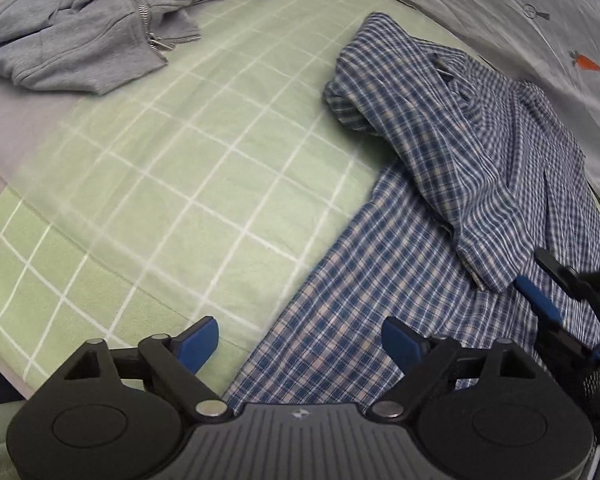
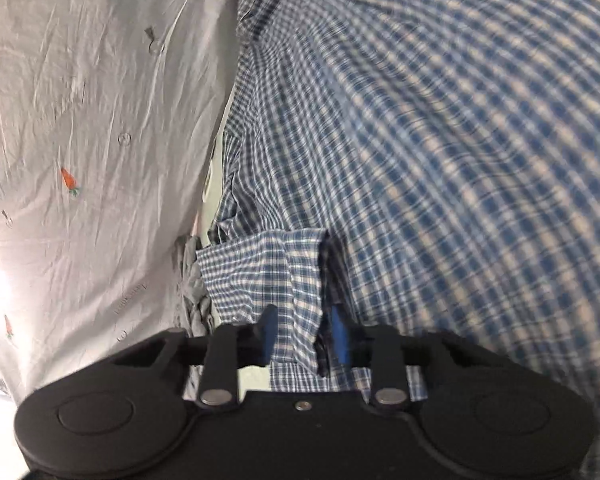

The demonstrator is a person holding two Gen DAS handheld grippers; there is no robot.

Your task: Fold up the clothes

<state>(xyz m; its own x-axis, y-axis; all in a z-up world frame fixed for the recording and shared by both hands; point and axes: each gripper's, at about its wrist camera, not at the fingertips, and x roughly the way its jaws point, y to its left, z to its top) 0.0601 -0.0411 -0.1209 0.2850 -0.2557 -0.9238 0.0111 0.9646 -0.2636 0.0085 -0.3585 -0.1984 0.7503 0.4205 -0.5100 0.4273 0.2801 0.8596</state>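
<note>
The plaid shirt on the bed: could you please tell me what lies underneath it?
The plaid shirt rests on the green checked sheet; its far edge meets the white carrot-print fabric. Whatever lies beneath its middle is covered.

Green checked sheet (image 1: 172,184) covers bed; white carrot-print fabric (image 2: 80,120) alongside, creased.

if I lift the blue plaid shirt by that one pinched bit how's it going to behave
Probably floppy: the plaid shirt already lies in soft folds. It looks thin and light, so the rest should sag below the right claw. The single pinch may let it swing; the open left claw could steady it.
</note>
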